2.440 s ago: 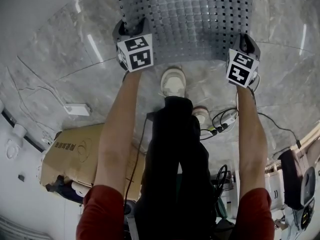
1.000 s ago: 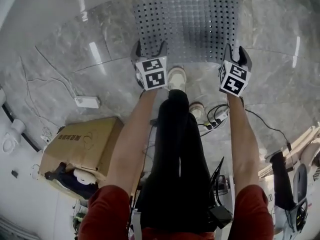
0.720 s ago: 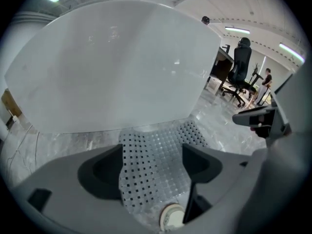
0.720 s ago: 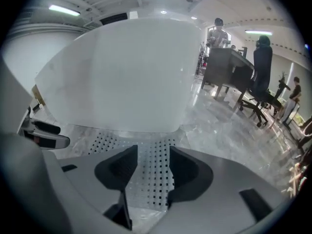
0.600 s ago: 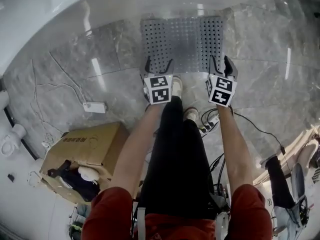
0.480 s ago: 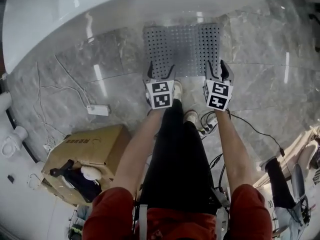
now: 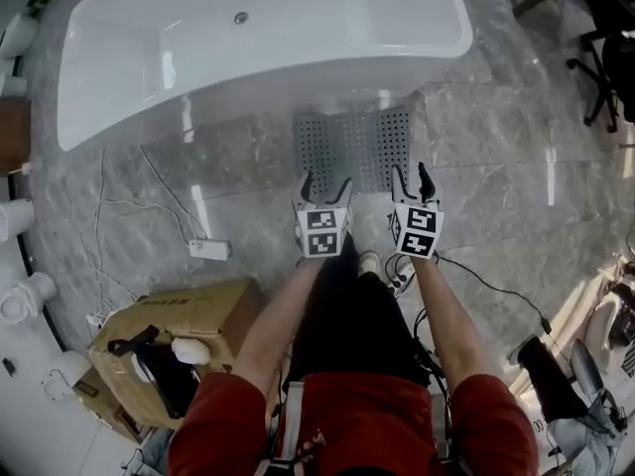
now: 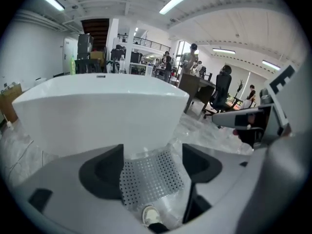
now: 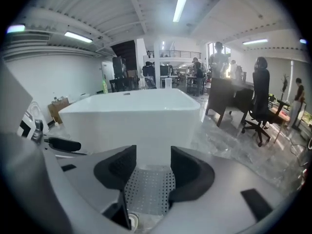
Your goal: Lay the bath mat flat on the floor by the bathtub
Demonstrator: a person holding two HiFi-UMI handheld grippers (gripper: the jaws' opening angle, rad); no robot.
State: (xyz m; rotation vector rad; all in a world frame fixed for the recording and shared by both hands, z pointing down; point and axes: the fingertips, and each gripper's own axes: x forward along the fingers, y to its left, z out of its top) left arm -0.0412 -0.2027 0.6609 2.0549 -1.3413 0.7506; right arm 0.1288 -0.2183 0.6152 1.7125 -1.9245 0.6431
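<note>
The grey perforated bath mat (image 7: 352, 152) lies flat on the marble floor against the white bathtub (image 7: 258, 38). Both grippers hang above its near edge, apart from it. My left gripper (image 7: 325, 184) is open with nothing between its jaws. My right gripper (image 7: 411, 174) is open too; its jaws have just been opening and hold nothing. In the left gripper view the mat (image 8: 151, 179) shows far below between the jaws, in front of the tub (image 8: 97, 111). The right gripper view shows the same mat (image 9: 148, 191) and tub (image 9: 131, 116).
A cardboard box (image 7: 164, 335) with items stands at the lower left. A white power strip (image 7: 210, 250) and cables lie on the floor to the left. The person's shoe (image 7: 368, 263) is just behind the mat. An office chair (image 7: 605, 77) stands at the far right.
Both grippers let go of the mat's near edge and rose well above it. The mat stays flat on the floor, and the whole bathtub has come into view.
</note>
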